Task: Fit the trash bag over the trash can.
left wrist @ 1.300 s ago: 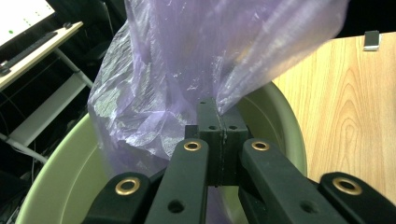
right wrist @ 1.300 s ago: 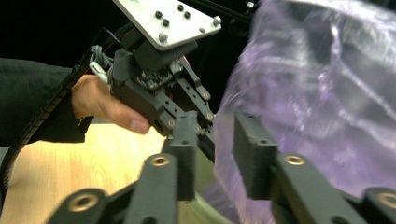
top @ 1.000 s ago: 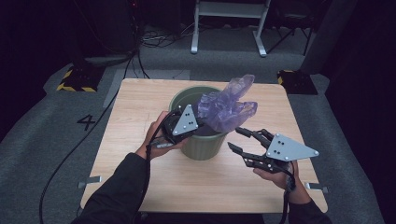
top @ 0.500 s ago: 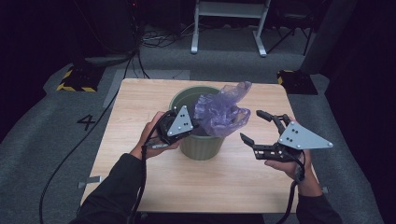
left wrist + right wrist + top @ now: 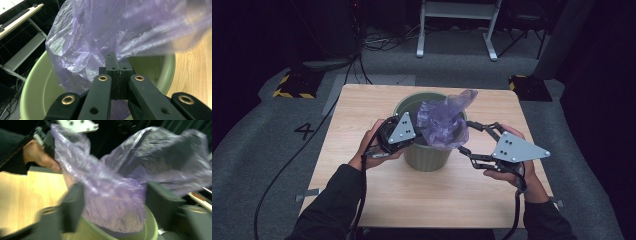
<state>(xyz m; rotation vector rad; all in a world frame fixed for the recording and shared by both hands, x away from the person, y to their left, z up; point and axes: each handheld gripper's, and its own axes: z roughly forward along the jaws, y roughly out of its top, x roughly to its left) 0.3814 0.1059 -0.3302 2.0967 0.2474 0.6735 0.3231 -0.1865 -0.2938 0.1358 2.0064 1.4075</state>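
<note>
— What's the left gripper (image 5: 416,131) doing?

— Its jaws are clamped tight on a pinch of the purple plastic bag (image 5: 443,122). In the left gripper view the two pads meet with the film (image 5: 100,37) caught between them, right above the near rim of the green waste bin (image 5: 35,85). The bag billows up and away from that pinch.

— And the right gripper (image 5: 467,136)?

— About half spread, and its jaws have just been closing. The bag's far side bulges between them. In the right gripper view the bag (image 5: 117,195) sits between the two black jaws, but the picture is blurred, so I cannot tell whether the pads press on it.

— Where is the bin against the tools?

— The bin (image 5: 427,160) stands on the wooden table (image 5: 362,105) between the two grippers, the left one against its rim, the right one just beside its other side. The bag's lower part hangs inside the bin; the rest puffs above the rim, between the tools.
</note>
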